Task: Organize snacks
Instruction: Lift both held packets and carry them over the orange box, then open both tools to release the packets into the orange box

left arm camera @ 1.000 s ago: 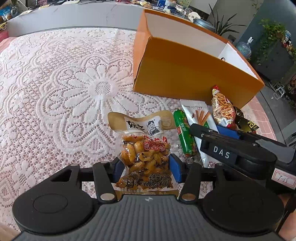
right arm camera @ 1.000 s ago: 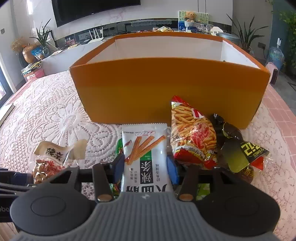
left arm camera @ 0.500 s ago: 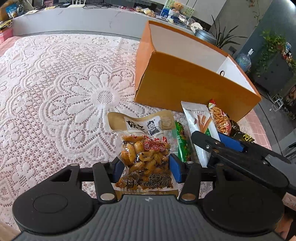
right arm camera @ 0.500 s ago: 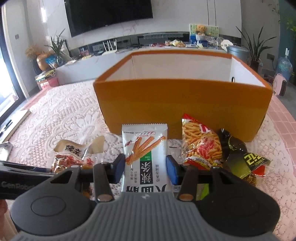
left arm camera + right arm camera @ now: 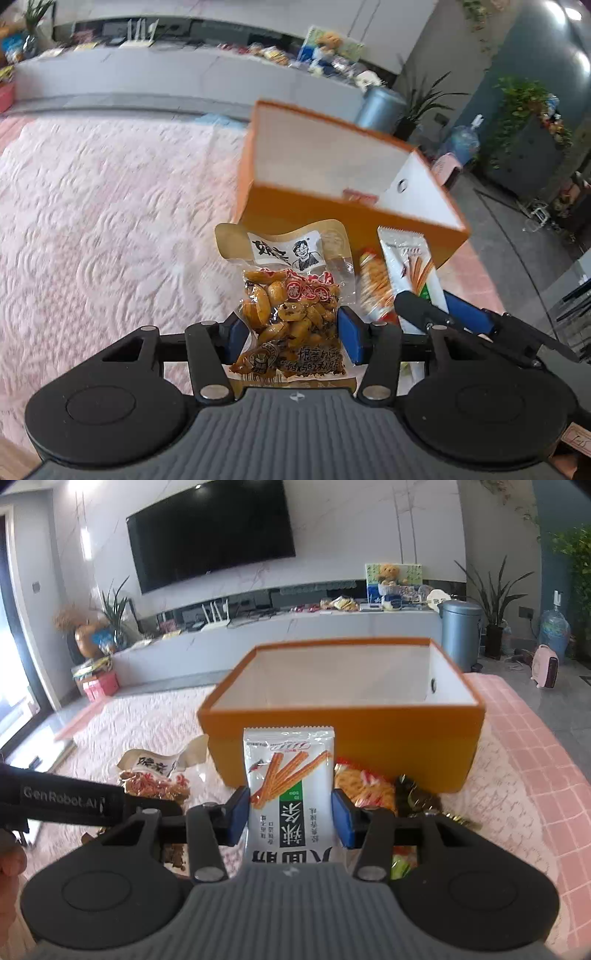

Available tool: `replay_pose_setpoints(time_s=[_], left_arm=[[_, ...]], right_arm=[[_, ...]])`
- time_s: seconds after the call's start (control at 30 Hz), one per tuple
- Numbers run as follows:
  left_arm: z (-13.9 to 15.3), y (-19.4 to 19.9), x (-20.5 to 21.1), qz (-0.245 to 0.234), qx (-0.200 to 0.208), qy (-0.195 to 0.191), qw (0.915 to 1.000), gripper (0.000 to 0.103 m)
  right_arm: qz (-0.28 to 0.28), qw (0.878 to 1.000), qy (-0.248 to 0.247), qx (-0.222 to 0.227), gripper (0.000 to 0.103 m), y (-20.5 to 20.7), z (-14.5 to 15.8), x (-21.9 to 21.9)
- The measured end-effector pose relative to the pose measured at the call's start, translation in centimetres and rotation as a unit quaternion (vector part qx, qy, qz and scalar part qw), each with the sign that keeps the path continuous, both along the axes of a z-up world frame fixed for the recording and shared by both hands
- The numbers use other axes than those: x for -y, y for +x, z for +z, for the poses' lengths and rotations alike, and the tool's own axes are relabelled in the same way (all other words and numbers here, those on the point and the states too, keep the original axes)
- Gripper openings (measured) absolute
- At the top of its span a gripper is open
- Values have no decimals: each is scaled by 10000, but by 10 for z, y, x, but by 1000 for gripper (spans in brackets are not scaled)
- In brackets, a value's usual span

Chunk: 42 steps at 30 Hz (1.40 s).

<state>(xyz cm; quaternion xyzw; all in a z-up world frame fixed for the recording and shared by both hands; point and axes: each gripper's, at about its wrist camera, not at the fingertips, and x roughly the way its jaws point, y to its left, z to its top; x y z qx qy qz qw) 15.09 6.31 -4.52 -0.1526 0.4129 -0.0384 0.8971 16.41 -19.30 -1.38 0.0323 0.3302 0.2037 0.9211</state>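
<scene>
Snacks are held in both grippers, clear of the lace tablecloth [image 5: 110,229]. The left gripper [image 5: 291,334] has its blue pads closed on the sides of a clear pouch of glazed beans [image 5: 290,295], which stands upright between them. The right gripper [image 5: 290,814] clamps a white packet of spicy sticks [image 5: 290,786] in the same way; in the left view that packet [image 5: 408,262] shows just to the right of the pouch. Below and behind the held packs, a red-and-yellow bag of fried strips [image 5: 364,790] and some dark wrapped sweets [image 5: 417,797] lie against the near wall of the orange box [image 5: 388,734], between the grippers and it. The box stands open-topped, its inside white. Beyond it run a grey counter [image 5: 295,635] and a wall television [image 5: 210,531].
</scene>
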Motion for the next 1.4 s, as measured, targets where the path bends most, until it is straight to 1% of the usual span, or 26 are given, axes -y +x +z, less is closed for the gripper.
replay_pose_setpoints(time_s=[0.13,0.23,0.3,0.4,0.5,0.6,0.67,0.77,0.87,0.9,0.97,1.1,1.2,1.27,1.33,1.4], left_arm=[[31,13,12,-202,313,230,9990,59],[49,28,19,-318,514,341,9976,59],[58,36,23,-415,599,459,9963,59],[64,57,31,-564,602,564,9950,59],[68,77,36,-614,628,677,9938,59],[69,96,39,-624,648,789,9928,59],[67,106,40,-581,597,858,9928,59],[61,122,42,-562,543,1016,9918,59],[53,138,44,-619,444,1147,9905,59],[49,142,47,-657,412,1269,9889,59],[42,150,52,-752,356,1495,9852,59],[18,165,62,-880,59,1931,9772,59],[3,173,61,-931,-184,2010,9750,59],[-3,178,59,-957,-317,2014,9743,59],[-9,181,57,-983,-499,1969,9742,59],[-13,185,56,-995,-586,1982,9733,56]], right_arm=[[-173,9996,69,204,46,7,23,12],[-231,9991,168,319,46,19,42,19],[-256,9986,120,439,46,30,54,21],[-352,9960,-216,796,46,46,71,19],[-332,9929,-479,1039,46,65,82,16],[-368,9884,-800,1239,46,86,84,13],[-389,9863,-977,1267,46,103,81,14],[-399,9868,-1090,1125,46,129,72,14],[-390,9862,-1295,956,46,155,55,12],[-381,9860,-1351,903,46,162,50,11],[-352,9874,-1392,672,46,178,38,9],[-349,9903,-1343,95,46,211,18,6],[-321,9884,-1467,-244,46,229,2,0],[-275,9867,-1543,-432,46,240,-7,-4],[-212,9858,-1515,-695,46,250,-15,-7],[-159,9840,-1495,-960,46,256,-23,-10]])
